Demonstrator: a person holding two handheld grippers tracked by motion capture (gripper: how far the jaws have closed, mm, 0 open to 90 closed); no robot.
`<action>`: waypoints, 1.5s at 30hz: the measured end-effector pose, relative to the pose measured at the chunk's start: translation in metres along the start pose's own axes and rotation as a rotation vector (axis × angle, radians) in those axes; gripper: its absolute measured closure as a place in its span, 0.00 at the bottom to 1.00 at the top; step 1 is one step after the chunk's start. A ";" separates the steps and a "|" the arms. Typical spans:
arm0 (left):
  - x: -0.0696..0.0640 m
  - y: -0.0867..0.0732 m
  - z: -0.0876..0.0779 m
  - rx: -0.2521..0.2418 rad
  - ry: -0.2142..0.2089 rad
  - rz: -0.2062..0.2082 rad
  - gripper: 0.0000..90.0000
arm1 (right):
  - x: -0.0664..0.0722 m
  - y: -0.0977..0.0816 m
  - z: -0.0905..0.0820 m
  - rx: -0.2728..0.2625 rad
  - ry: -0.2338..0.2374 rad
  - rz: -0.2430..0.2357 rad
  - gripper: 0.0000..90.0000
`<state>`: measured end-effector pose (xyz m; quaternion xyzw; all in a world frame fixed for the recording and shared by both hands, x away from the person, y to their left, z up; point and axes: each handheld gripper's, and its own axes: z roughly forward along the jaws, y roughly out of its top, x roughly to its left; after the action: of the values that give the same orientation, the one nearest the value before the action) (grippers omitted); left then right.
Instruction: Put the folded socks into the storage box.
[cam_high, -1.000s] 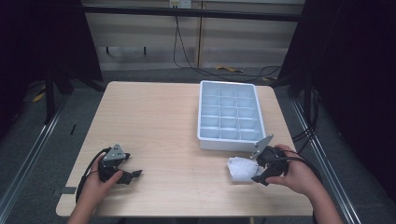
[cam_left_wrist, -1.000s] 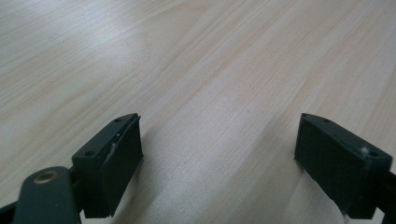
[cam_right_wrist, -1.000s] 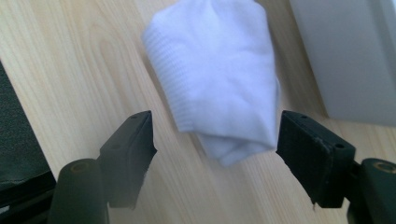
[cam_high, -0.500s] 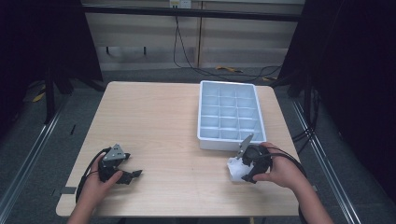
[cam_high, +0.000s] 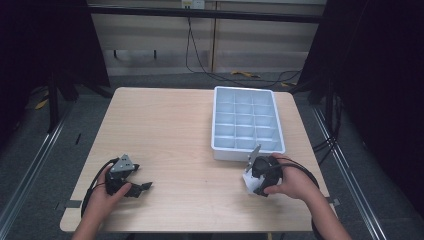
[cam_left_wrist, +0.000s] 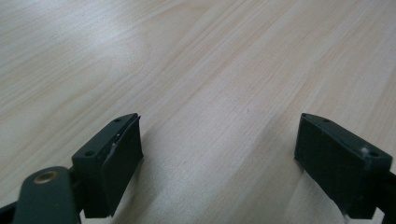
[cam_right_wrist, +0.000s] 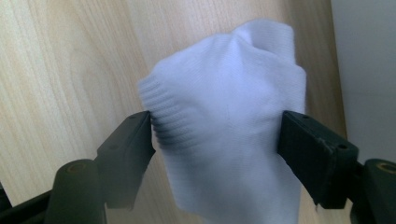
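My right tongs (cam_right_wrist: 217, 135) pinching white sock (cam_right_wrist: 229, 107) near table's (cam_high: 170, 130) right edge; left tongs (cam_left_wrist: 219, 158) spread, empty; sock's lower part cut off.

A white ribbed sock (cam_right_wrist: 224, 116), pale blue-white tray (cam_high: 248, 150), light wood-grain table (cam_high: 170, 130).

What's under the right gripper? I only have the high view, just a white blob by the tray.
Observer: A white sock, ribbed cuff toward one jaw. It sits between the jaws of the right gripper.
Operator: Clamped on it?
Observer: Both pads touch its sides, but I can't tell whether it is squeezed. The sock lies on the table.
Operator: Left gripper holding anything?
Observer: No. In the left gripper view the left gripper has its jaws wide apart over bare wood.
Operator: Tray contents?
Observer: The white compartment tray looks empty in the high view; its edge is beside the sock in the right gripper view.
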<state>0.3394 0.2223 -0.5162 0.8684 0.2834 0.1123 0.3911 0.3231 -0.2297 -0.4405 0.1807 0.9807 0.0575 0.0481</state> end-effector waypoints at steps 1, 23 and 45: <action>0.000 0.000 0.000 0.000 0.000 0.000 0.16 | 0.000 0.000 0.000 -0.001 0.002 0.000 0.29; -0.001 0.000 0.000 0.001 0.001 -0.003 0.16 | -0.008 0.005 0.015 0.030 0.019 -0.007 0.31; -0.001 0.000 0.000 0.001 -0.002 -0.005 0.16 | -0.018 -0.001 0.021 -0.031 -0.058 0.029 0.58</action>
<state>0.3385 0.2221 -0.5163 0.8679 0.2852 0.1103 0.3914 0.3418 -0.2352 -0.4604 0.1956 0.9752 0.0682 0.0786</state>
